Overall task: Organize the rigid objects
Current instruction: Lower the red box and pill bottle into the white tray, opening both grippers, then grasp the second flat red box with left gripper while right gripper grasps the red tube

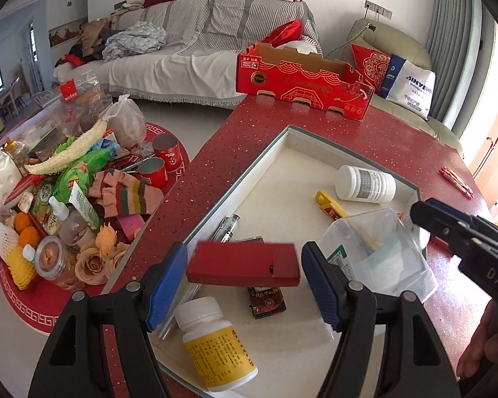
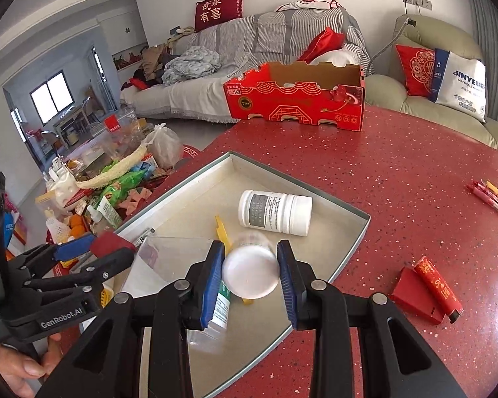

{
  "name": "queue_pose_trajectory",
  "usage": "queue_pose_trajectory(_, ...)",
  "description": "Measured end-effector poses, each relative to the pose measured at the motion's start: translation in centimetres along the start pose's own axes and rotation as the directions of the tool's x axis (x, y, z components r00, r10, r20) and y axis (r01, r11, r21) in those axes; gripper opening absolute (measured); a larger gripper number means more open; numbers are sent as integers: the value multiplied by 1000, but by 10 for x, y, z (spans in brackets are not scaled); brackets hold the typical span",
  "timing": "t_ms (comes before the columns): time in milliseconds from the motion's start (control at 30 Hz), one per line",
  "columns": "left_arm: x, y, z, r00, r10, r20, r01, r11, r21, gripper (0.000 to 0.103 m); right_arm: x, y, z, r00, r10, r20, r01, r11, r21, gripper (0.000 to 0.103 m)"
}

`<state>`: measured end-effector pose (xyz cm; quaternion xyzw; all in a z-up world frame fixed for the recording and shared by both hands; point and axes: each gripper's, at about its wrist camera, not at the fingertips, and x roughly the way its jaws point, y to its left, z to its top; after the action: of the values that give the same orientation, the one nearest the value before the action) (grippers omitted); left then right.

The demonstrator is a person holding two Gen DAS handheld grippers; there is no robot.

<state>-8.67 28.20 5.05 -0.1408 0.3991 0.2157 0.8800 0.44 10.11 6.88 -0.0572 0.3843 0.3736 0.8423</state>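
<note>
Left claw (image 1: 244,285): ribbed blue pads spread wide, a flat matte red box (image 1: 243,263) spanning the gap between them. The box's ends sit right at the pads (image 1: 167,285), but contact is blurred; can't tell if it's actually gripped.

Right claw (image 2: 250,277): pads clamped on either side of a small bottle (image 2: 249,273), with its smooth, round white end facing the camera. A green-and-white label shows just under the left pad.

Both claws hang over a shallow white tray (image 1: 284,141) with a thin grey-green rim, sunk into a speckled red table (image 2: 415,165).

In the tray:
- Below the left claw: white bottle with yellow label (image 1: 215,348), cylindrical, lying on its side. Dark patterned block (image 1: 265,301) under the box.
- Just right of the left claw: clear plastic tub (image 1: 378,255), thin-walled, tilted.
- Ahead of the right claw: bigger white bottle (image 2: 275,212) with grey label, on its side. Yellow cutter (image 2: 223,230) near its left pad.
- Ahead-left of the left claw: pen (image 1: 229,227), clear barrel.

On the table right of the right claw: folded red card sleeve (image 2: 425,290). Further ahead: open corrugated red carton (image 2: 295,99) with gold print.
</note>
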Motion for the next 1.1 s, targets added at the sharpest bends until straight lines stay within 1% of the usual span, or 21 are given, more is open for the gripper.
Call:
queue_pose_trajectory(67,-4,1,-1,1000,-15,1,15,1000,-4,75,-12,-2,2,1000,5,27,-5,1000,7,34)
queue_pose_trajectory(133,-14,-2,-3,1000,-18,21,18,1000,3,77,-32,-8,-1,998,-4,64,3,1000,17,34)
queue_pose_trajectory(167,-20,-4,-5,999,-23,35,22,1000,5,77,-44,-14,-6,996,-15,85,13,1000,26,42)
queue_pose_trajectory(200,-27,-6,-8,998,-31,47,31,1000,7,78,-57,-21,-12,994,-32,109,28,999,38,67)
queue_pose_trajectory(233,-34,-10,-11,997,-45,55,44,999,9,78,-69,-29,-20,989,-55,134,49,998,46,76)
queue_pose_trajectory(267,-41,-15,-16,996,-60,59,59,998,11,78,-79,-38,-29,987,-75,143,70,997,41,77)
queue_pose_trajectory(333,-55,-32,-26,993,-100,63,98,995,31,78,-92,-56,-46,982,-137,126,134,990,31,77)
queue_pose_trajectory(400,-69,-58,-38,987,-149,61,144,987,70,78,-99,-82,-64,977,-190,92,187,981,46,77)
queue_pose_trajectory(500,-81,-110,-56,974,-225,29,217,962,165,78,-105,-129,-88,969,-247,22,243,964,112,77)
queue_pose_trajectory(533,-81,-128,-61,970,-242,13,235,952,195,78,-105,-143,-95,968,-253,-9,252,959,127,77)
queue_pose_trajectory(600,-74,-162,-69,965,-260,-24,258,936,240,78,-105,-164,-108,955,-290,-52,295,945,143,77)
queue_pose_trajectory(667,-61,-190,-72,961,-268,-65,276,929,248,78,-104,-180,-117,947,-310,-84,320,935,154,77)
queue_pose_trajectory(767,-37,-224,-68,947,-298,-120,319,918,235,78,-105,-191,-128,949,-301,-99,314,933,175,77)
queue_pose_trajectory(800,-28,-232,-67,949,-289,-127,312,919,241,78,-106,-193,-129,953,-286,-100,300,936,186,77)
queue_pose_trajectory(867,-10,-246,-65,961,-244,-133,272,922,276,78,-109,-189,-128,958,-276,-80,286,943,171,77)
queue_pose_trajectory(933,1,-249,-68,963,-231,-138,263,918,298,78,-106,-185,-123,962,-264,-74,272,951,146,77)
queue_pose_trajectory(1033,10,-243,-77,963,-226,-148,262,915,308,78,-99,-182,-102,979,-199,-41,203,969,142,77)
queue_pose_trajectory(1067,11,-241,-81,965,-217,-145,253,914,316,77,-95,-181,-92,984,-175,-29,178,975,137,72)
queue_pose_trajectory(1100,9,-239,-83,966,-225,-130,256,908,332,78,-89,-179,-81,989,-145,-21,147,981,127,64)
